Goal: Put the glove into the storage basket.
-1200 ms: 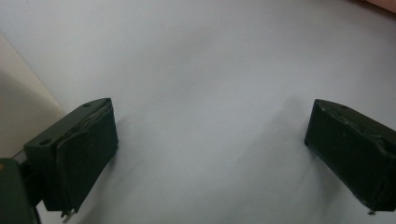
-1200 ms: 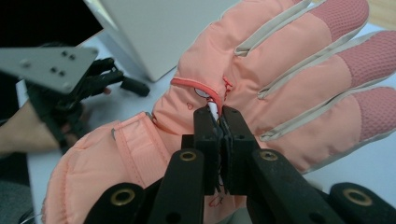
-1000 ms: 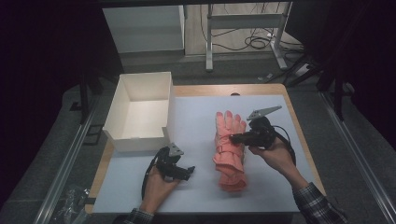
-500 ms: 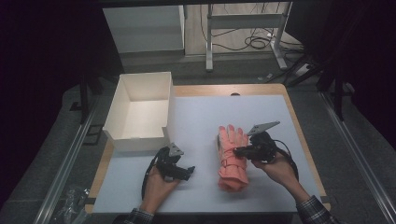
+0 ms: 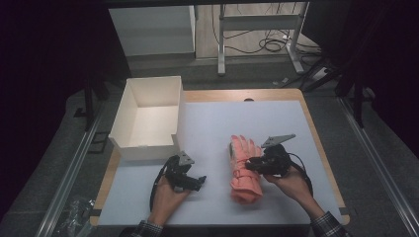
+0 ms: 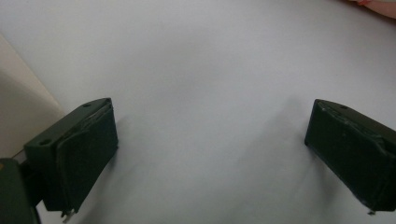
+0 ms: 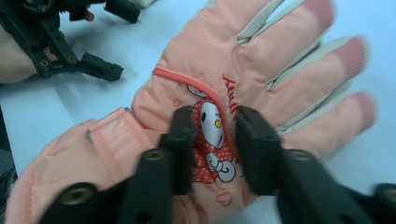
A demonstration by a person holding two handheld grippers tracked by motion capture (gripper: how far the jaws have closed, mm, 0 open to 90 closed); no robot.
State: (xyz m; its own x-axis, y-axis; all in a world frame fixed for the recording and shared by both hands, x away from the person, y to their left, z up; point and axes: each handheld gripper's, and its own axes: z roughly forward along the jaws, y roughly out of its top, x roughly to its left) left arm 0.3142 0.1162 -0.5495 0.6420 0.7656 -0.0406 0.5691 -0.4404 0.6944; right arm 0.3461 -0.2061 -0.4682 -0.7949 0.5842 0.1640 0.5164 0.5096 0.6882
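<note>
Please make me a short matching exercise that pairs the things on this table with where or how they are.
1. pink glove
2. white box
3. left gripper
4. right gripper

a. open, over bare white tabletop
b. flat on the table, fingers pointing away from the person
c. fingers just opened, over the glove's cartoon patch
d. empty, at the table's far left

Pairs: 1-b, 2-d, 3-a, 4-c

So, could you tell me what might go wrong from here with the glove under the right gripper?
The right gripper, whose jaws have just been opening, straddles only the patch on the back of the pink glove; closing there may pinch just the top fabric, so the glove slips out. The white box sits beyond the left gripper, so a dangling glove could snag on it.
</note>
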